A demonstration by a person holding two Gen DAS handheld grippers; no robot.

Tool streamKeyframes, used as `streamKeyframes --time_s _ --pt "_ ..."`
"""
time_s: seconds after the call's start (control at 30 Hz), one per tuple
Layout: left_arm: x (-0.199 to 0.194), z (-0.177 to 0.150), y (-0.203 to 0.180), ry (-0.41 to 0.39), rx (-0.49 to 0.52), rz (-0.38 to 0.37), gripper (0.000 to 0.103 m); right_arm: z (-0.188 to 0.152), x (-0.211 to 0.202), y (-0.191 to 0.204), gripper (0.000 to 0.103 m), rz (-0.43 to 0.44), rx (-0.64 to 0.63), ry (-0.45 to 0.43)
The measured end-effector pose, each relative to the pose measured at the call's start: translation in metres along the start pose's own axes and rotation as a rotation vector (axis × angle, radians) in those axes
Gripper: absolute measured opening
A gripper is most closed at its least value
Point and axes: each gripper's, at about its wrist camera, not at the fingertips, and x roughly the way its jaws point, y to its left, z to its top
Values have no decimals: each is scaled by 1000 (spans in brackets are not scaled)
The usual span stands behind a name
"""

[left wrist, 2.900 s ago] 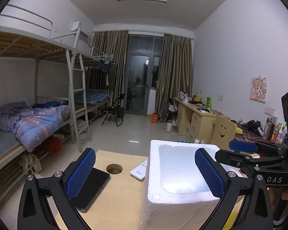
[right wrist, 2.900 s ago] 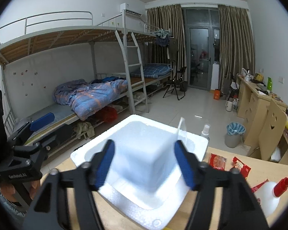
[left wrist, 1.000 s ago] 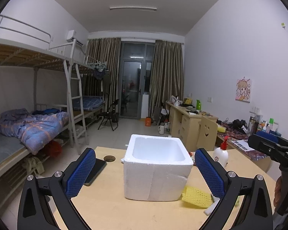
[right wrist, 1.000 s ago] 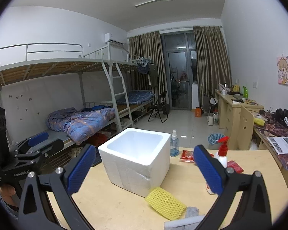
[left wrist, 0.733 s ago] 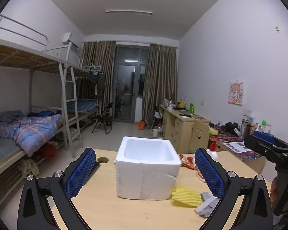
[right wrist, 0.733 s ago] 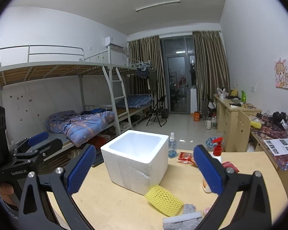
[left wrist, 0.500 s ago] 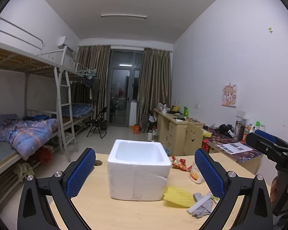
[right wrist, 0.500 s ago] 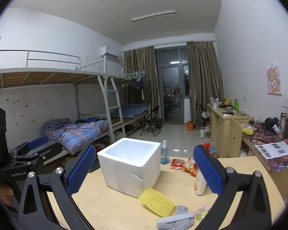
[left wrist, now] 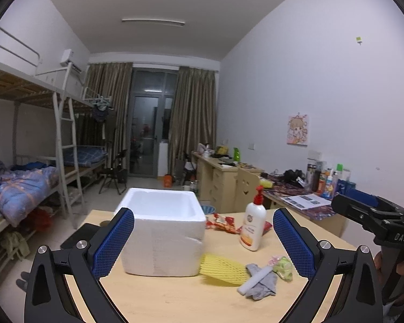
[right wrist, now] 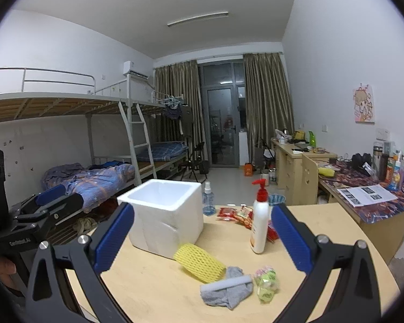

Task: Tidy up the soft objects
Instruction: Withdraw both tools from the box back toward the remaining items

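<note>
so far nothing is picked: both the left gripper (left wrist: 203,238) and right gripper (right wrist: 202,235) hover with jaws wide, empty. yellow foam net (right wrist: 199,262) lies touching the foam box (right wrist: 165,215) at its 5 o'clock; grey cloth (right wrist: 229,290), perhaps a sock, beside it. next: reach and pinch.

The room is dimly and evenly lit by a ceiling tube lamp (left wrist: 153,21), seen high above and beyond the left gripper (left wrist: 203,241), and a cool bluish-grey cast is given to the walls. Only soft, faint shadows are cast on the table (right wrist: 159,290) between the fingers of the right gripper (right wrist: 202,238). Strong fisheye bending and black vignetting are seen at the edges. Slight softness is noticed throughout; the glass door (right wrist: 223,126) far ahead is dark.
</note>
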Motion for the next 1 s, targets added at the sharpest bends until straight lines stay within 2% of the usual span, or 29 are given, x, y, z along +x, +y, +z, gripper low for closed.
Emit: streamKeyframes --time_s 0.33,0.63,0.77,1.0 --pt "30 -20 -16 81 7 -97 103 -22 -3 -28 103 -85 51 30" --pt "73 -44 -33 171 45 -168 103 -47 12 -54 103 -152 63 139" --pt "92 -58 -38 207 25 -201 103 -56 18 -68 103 -162 115 161" --pt "118 -77 -53 279 66 -231 103 -73 32 -81 103 -159 125 225"
